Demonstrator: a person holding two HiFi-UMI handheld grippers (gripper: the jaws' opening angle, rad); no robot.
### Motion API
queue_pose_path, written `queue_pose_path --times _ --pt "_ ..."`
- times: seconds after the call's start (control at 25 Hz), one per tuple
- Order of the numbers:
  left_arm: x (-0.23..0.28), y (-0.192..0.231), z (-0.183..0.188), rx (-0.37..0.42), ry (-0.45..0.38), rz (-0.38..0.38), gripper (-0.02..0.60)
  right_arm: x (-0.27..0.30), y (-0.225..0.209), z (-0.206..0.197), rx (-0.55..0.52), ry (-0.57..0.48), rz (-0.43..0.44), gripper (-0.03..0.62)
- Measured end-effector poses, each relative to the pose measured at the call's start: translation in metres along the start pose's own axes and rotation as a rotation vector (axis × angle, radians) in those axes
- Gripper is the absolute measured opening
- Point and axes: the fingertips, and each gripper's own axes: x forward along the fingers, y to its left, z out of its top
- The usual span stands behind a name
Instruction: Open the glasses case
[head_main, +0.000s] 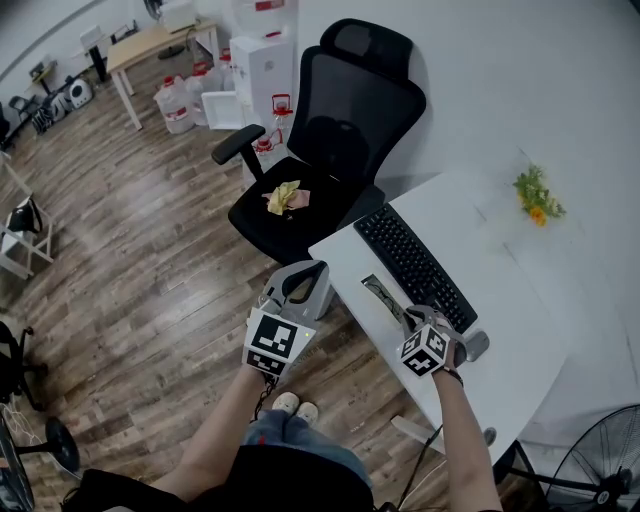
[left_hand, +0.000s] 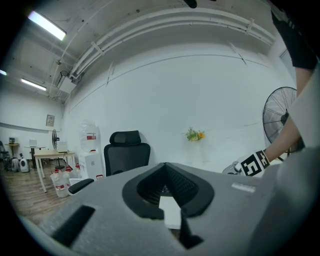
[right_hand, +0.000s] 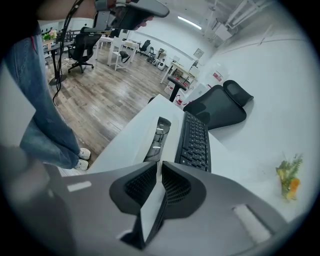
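Our right claw (right_hand: 160, 166) just short of the glasses case (right_hand: 157, 134)
It shows only a thin, empty slit; our left claw (left_hand: 165, 165) is closed on nothing, off beside the table (head_main: 525, 325).

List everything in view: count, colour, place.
oblong dark glasses case: one, dark, on the table left of the keyboard
flat black computer keyboard: one, black, table middle
white rectangular table: one, white, at right
green-and-yellow flower sprig: one, table's far side
black mesh office chair: one, black, beyond the table
crumpled yellow item: one, yellow, on the chair seat
clear plastic water jugs: several, clear, far floor
black floor fan: one, lower right
left gripper: grey, jaws together, empty, over the floor
right gripper: grey, jaws a slim gap apart, empty, near the case
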Motion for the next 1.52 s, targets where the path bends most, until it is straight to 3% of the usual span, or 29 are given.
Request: queue_pose_path --times 0.36,0.8,1.52 --pt "-0.003 0.002 0.0 0.006 0.008 0.01 0.008 0.003 -0.031 -0.01 0.084 0.001 -0.029 0.014" --pt "-0.01 0.006 -0.002 0.013 0.021 0.034 0.008 0.013 -0.056 -0.02 0.268 -0.034 -0.013 0.017" --pt "-0.02 0.002 0.002 0.024 0.012 0.03 0.008 0.002 -0.05 -0.016 0.274 -0.068 -0.019 0.043"
